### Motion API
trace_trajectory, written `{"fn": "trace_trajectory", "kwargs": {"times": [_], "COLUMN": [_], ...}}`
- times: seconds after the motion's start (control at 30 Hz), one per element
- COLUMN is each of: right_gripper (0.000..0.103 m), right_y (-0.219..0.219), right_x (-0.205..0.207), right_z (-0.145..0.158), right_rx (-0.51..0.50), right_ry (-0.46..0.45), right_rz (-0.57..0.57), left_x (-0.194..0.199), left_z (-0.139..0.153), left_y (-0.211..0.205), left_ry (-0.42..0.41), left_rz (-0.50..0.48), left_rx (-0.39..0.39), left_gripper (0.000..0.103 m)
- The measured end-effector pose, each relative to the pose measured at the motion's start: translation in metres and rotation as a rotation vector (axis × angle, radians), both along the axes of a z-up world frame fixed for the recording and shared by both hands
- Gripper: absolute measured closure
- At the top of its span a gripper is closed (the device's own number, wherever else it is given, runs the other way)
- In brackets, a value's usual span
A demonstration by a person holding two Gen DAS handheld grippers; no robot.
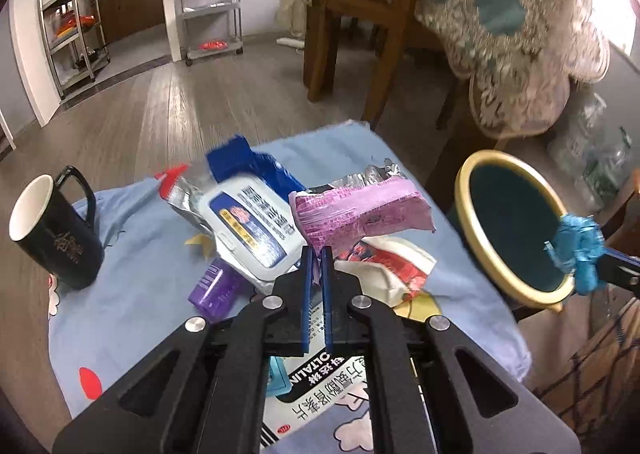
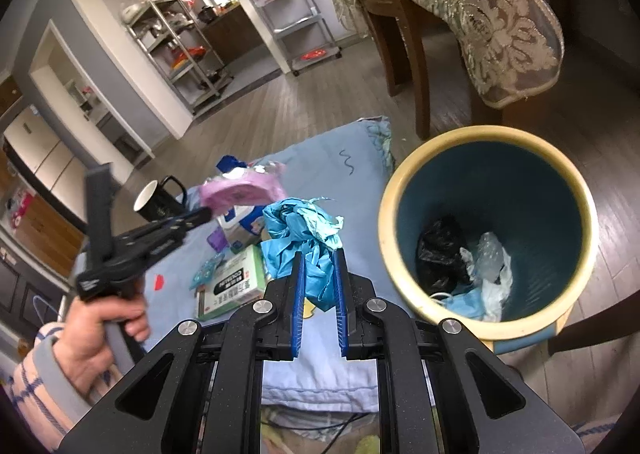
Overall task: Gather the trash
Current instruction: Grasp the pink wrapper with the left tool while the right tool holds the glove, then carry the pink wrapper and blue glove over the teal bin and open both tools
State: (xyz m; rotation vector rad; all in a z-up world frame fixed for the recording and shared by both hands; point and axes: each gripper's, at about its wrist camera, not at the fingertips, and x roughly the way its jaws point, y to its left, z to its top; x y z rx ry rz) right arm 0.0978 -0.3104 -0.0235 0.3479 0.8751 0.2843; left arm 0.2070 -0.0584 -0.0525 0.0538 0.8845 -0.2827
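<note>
A crumpled pink wrapper (image 1: 362, 210) is pinched at its lower edge by the nearly closed left claw (image 1: 317, 254), raised above the litter on the blue-clothed table (image 1: 132, 254). The right claw (image 2: 318, 258), partly closed, grips a blue crumpled bag (image 2: 304, 232), just left of the yellow-rimmed bin (image 2: 486, 228).

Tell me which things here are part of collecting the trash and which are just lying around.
Part of the job:
- pink wrapper, gripped by the left gripper
- crumpled blue glove, gripped by the right gripper
- trash bin, already holding some rubbish
- wipes pack and red-and-white wrapper, loose on the blue cloth

Just lying about:
- black mug
- wooden chair
- metal shelves
</note>
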Motion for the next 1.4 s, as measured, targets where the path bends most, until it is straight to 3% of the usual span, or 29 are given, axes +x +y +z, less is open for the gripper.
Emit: {"fn": "trace_trajectory", "kwargs": {"times": [0.3, 0.63, 1.17, 1.23, 1.3, 1.4], "right_gripper": [0.088, 0.088, 0.088, 0.088, 0.088, 0.088], "right_y": [-0.033, -0.069, -0.102, -0.105, -0.107, -0.107], "right_x": [-0.002, -0.015, -0.028, -0.027, -0.027, -0.026], "right_z": [0.006, 0.006, 0.003, 0.001, 0.000, -0.002], "right_rx": [-0.011, 0.009, 0.046, 0.057, 0.059, 0.056], "right_ry": [-0.024, -0.049, -0.050, -0.043, -0.040, -0.034], "right_rz": [-0.088, -0.208, -0.308, -0.322, -0.327, -0.330], "left_x": [-0.013, -0.023, -0.023, -0.021, -0.021, -0.022], "left_z": [0.027, 0.035, -0.006, -0.011, -0.013, -0.011], "left_y": [0.001, -0.072, -0.183, -0.186, -0.186, -0.183], "left_ry": [-0.036, -0.049, 0.022, 0.049, 0.051, 0.041], "left_rz": [0.011, -0.127, -0.273, -0.274, -0.277, -0.270], "left_rx": [-0.070, -0.074, -0.006, -0.033, -0.035, -0.035], "left_gripper": [0.100, 0.099, 0.099, 0.093, 0.073, 0.060]}}
